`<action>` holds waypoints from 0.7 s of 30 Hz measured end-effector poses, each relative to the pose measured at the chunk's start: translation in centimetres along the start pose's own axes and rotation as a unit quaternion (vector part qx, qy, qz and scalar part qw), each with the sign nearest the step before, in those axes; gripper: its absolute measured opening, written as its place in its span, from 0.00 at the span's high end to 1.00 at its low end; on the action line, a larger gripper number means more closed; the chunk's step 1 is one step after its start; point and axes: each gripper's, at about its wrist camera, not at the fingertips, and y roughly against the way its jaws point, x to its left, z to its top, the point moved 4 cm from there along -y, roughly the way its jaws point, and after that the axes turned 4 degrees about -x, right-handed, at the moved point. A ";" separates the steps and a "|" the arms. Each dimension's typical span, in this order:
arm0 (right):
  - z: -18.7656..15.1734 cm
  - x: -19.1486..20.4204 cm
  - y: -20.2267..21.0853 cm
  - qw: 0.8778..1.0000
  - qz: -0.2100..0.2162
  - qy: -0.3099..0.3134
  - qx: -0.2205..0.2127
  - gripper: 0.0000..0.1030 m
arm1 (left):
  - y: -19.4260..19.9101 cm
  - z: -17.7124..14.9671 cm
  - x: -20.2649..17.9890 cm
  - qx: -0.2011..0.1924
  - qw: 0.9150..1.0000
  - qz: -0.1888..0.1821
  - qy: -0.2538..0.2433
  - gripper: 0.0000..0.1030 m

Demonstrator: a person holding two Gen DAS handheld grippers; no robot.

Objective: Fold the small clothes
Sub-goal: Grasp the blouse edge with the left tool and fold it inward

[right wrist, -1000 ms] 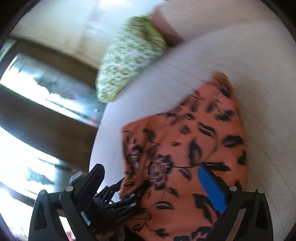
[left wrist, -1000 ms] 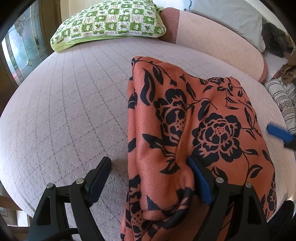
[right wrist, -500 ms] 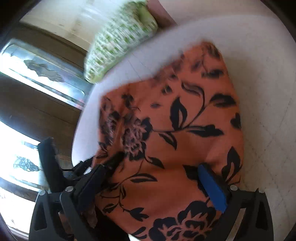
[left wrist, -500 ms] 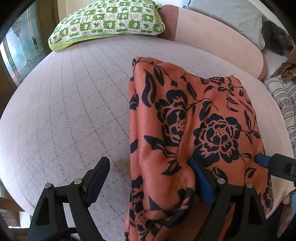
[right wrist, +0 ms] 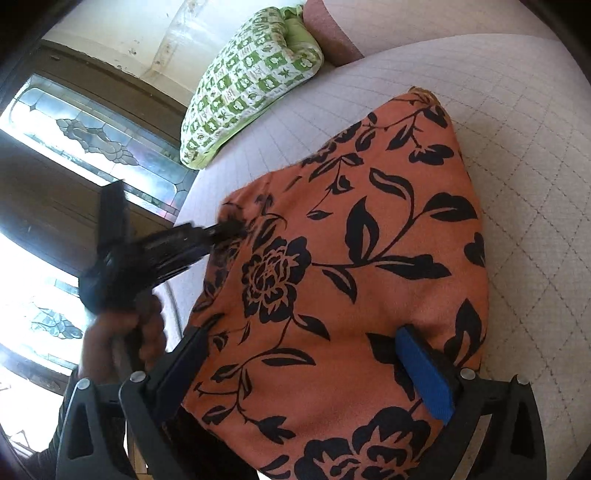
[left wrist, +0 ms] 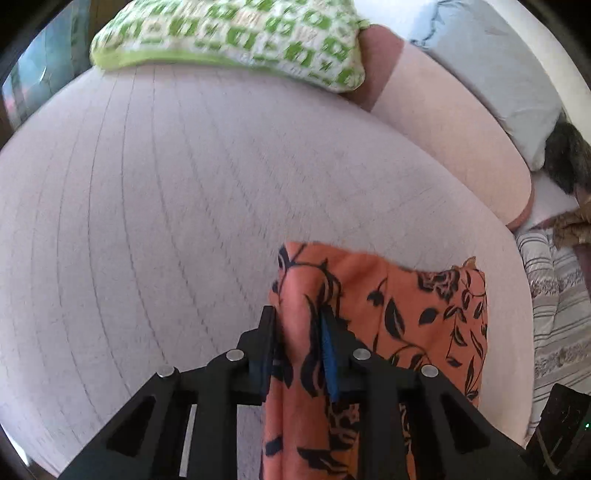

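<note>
Left gripper (left wrist: 297,328) closing on unlabelled orange floral garment (left wrist: 413,325).

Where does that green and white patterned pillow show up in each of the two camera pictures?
Left wrist view: the green and white patterned pillow lies along the top edge, left of centre, blurred.
Right wrist view: it sits upper centre, tilted, beside the window.
Shared landmark: the orange cloth with black flowers on the pale quilted bed cover, nearer the camera than the pillow.

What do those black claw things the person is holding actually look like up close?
Each is a matte black plastic frame with triangular cut-outs and silver rivets. The left gripper and right gripper both end in two flat fingers, one faced with a ribbed blue pad.
</note>
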 end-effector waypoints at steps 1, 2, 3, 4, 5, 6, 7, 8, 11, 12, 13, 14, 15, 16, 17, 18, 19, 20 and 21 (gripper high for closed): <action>0.1 0.0 0.0 1.000 0.002 -0.001 0.000 0.01 | 0.4 0.2 -0.4 -0.015 1.000 0.008 -0.016 0.78; 0.0 -0.1 0.3 1.000 0.004 -0.001 0.001 0.01 | 0.4 0.2 -0.6 -0.026 0.999 0.018 -0.028 0.78; 0.0 -0.1 0.2 1.000 0.005 -0.002 0.002 0.01 | 0.0 -0.1 -0.6 -0.029 0.998 0.033 -0.038 0.78; -0.1 -0.2 0.2 1.000 0.006 -0.001 0.002 0.01 | -1.4 -0.6 -0.1 -0.009 0.998 0.044 -0.038 0.76; 0.0 -0.1 0.3 1.000 0.006 -0.001 0.002 0.01 | -2.3 -1.1 0.6 0.008 0.999 0.044 -0.021 0.66; -0.1 -0.1 0.3 1.000 0.005 0.002 0.004 0.01 | -2.2 -1.0 0.9 0.003 0.999 0.047 -0.007 0.60; -0.1 0.0 0.2 1.000 0.004 0.006 0.006 0.01 | -1.6 -0.8 1.0 0.002 0.999 0.053 0.002 0.57; -0.2 0.1 0.3 1.000 0.004 0.010 0.008 0.01 | -1.0 -0.6 0.7 0.003 0.999 0.048 0.007 0.57; -0.2 0.0 0.4 1.000 0.010 0.006 0.006 0.01 | 1.8 -0.7 -0.5 -0.029 0.999 0.045 -0.012 0.58; -0.1 0.0 0.4 1.000 0.010 0.002 0.006 0.01 | 3.0 -1.1 -1.1 -0.043 0.998 0.039 -0.021 0.58; -0.1 0.0 0.4 1.000 0.008 -0.002 0.005 0.01 | 4.3 -1.7 -1.7 -0.057 0.997 0.032 -0.028 0.58; 0.0 0.0 0.4 1.000 0.007 -0.004 0.005 0.01 | 5.3 -2.3 -2.3 -0.066 0.997 0.025 -0.035 0.58; 0.0 0.1 0.4 1.000 0.004 -0.004 0.006 0.01 | 6.2 -2.8 -2.7 -0.071 0.996 0.021 -0.043 0.58; 0.0 0.2 0.5 1.000 0.001 -0.004 0.007 0.01 | 7.2 -3.5 -2.9 -0.078 0.995 0.020 -0.052 0.58; 0.1 0.4 0.8 1.000 -0.006 -0.007 0.009 0.01 | 7.7 -4.2 -2.9 -0.081 0.995 0.023 -0.059 0.58; 0.2 0.5 1.2 1.000 -0.010 -0.011 0.008 0.01 | 7.9 -5.5 -3.1 -0.078 0.994 0.026 -0.071 0.58; 0.3 0.8 1.9 1.000 -0.016 -0.017 0.003 0.01 | 7.6 -6.2 -2.7 -0.071 0.994 0.030 -0.081 0.58; 0.4 1.4 3.0 1.000 -0.017 -0.020 -0.011 0.01 | 6.9 -7.3 -2.2 -0.056 0.993 0.043 -0.090 0.58; 0.4 2.0 4.0 1.000 -0.006 -0.015 -0.025 0.01 | 5.6 -8.6 -1.6 -0.029 0.993 0.064 -0.095 0.58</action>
